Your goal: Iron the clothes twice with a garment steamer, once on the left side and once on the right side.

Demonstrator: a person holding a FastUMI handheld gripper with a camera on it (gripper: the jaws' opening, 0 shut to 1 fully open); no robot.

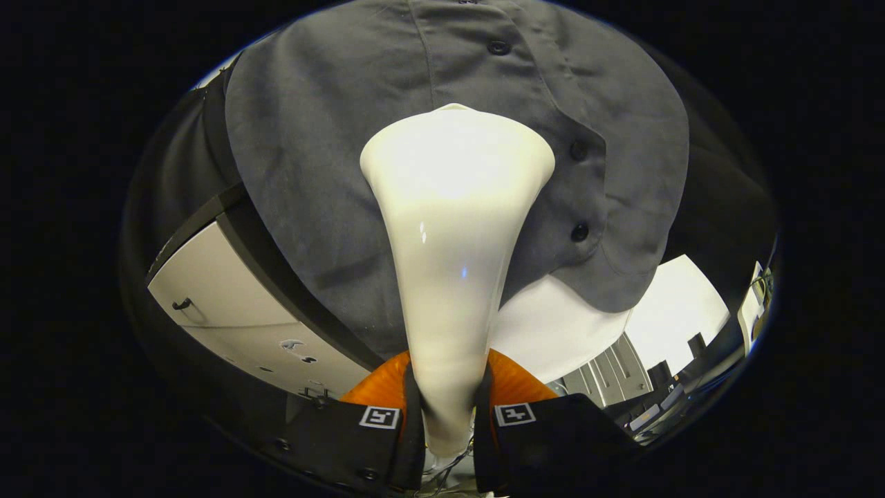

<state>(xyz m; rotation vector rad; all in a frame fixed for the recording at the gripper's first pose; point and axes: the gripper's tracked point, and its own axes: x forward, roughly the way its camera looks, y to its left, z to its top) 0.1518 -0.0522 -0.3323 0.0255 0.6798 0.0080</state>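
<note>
Gripper (448,415): both fingers clamped on handle of white garment steamer (453,228), which runs fwd from betw. the fingers.
Steamer head: flared, set against grey button-up shirt (332,159) just ahead; contact not certain.
Shirt: hangs beyond fingers; buttons (579,232) right of head.
Surroundings: white cabinet (228,304) left of fingers; white surface below shirt hem.

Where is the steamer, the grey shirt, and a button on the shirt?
garment steamer (453,228): gripper view, on its white neck, held between the hand-held gripper's fingers.
grey shirt (311,152): gripper view, on bare cloth.
button (579,232): gripper view, on its face.
</note>
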